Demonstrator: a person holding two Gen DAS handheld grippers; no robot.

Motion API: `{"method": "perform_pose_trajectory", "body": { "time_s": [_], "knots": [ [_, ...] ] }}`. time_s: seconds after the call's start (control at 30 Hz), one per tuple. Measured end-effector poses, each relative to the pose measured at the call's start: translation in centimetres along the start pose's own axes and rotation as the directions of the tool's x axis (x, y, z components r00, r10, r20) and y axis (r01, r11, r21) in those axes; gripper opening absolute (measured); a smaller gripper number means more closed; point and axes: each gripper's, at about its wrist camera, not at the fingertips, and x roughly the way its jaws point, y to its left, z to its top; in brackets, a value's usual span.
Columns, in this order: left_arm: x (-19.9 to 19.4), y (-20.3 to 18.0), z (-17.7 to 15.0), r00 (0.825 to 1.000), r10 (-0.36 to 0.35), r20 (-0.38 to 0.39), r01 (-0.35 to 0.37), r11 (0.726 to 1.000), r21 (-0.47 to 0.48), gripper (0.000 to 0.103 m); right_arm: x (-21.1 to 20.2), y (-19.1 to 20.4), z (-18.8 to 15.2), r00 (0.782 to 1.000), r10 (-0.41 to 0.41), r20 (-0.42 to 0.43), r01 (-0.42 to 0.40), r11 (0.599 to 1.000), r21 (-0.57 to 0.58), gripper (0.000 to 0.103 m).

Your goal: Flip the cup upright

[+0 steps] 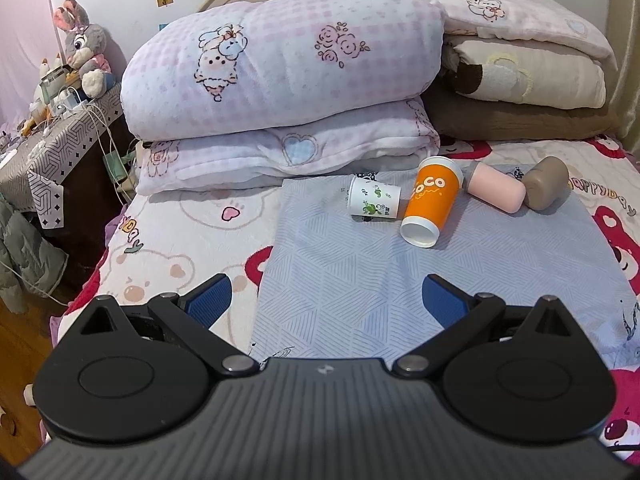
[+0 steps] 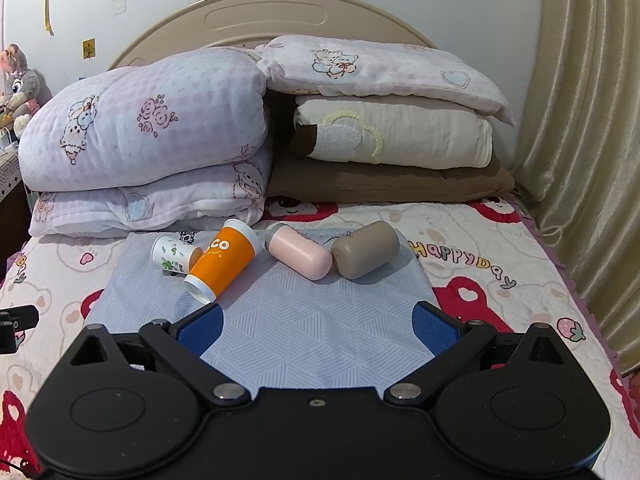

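Several cups lie on their sides on a grey patterned mat (image 1: 360, 280) (image 2: 312, 320) on the bed. From left to right: a small white paper cup with green print (image 1: 374, 199) (image 2: 174, 256), an orange cup (image 1: 430, 202) (image 2: 222, 266), a pink cup (image 1: 496, 190) (image 2: 300, 256) and a brown cup (image 1: 546, 184) (image 2: 366, 254). My left gripper (image 1: 326, 300) is open and empty, well short of the cups. My right gripper (image 2: 318, 328) is open and empty, just short of them.
Folded quilts and pillows (image 1: 280, 92) (image 2: 384, 132) are stacked behind the cups against the headboard. A bedside table (image 1: 52, 148) with a plush rabbit and cables stands at the left. A curtain (image 2: 580, 160) hangs at the right.
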Motion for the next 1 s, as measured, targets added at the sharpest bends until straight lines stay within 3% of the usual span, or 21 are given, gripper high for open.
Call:
{"method": "perform_pose_trajectory", "body": {
  "time_s": [0.5,0.63,0.73,0.9,1.0],
  "knots": [
    [-0.1,-0.3,0.2,1.000,-0.006,0.009,0.005,1.000,0.016,0.103,-0.1,0.2,0.1,1.000,0.012,-0.002,-0.012,1.000,-0.015,0.102],
    [-0.2,-0.5,0.6,0.999,-0.022,0.029,0.021,0.999,0.030,0.103,-0.5,-0.5,0.8,0.988,0.154,-0.028,-0.154,0.988,0.013,0.102],
    [0.6,-0.7,1.5,0.999,-0.028,0.017,0.027,0.999,0.041,0.103,-1.2,-0.6,1.6,0.977,0.214,0.008,-0.214,0.977,-0.008,0.102],
    [2.1,-1.0,4.0,0.999,-0.052,0.012,0.052,0.997,0.061,0.103,-0.7,-0.7,3.5,0.932,0.363,0.015,-0.363,0.932,-0.006,0.102],
    [3.2,-0.9,5.4,0.997,-0.078,0.018,0.077,0.995,0.065,0.103,0.5,0.5,4.4,0.919,0.393,-0.030,-0.395,0.916,-0.074,0.102]
  ]
}}
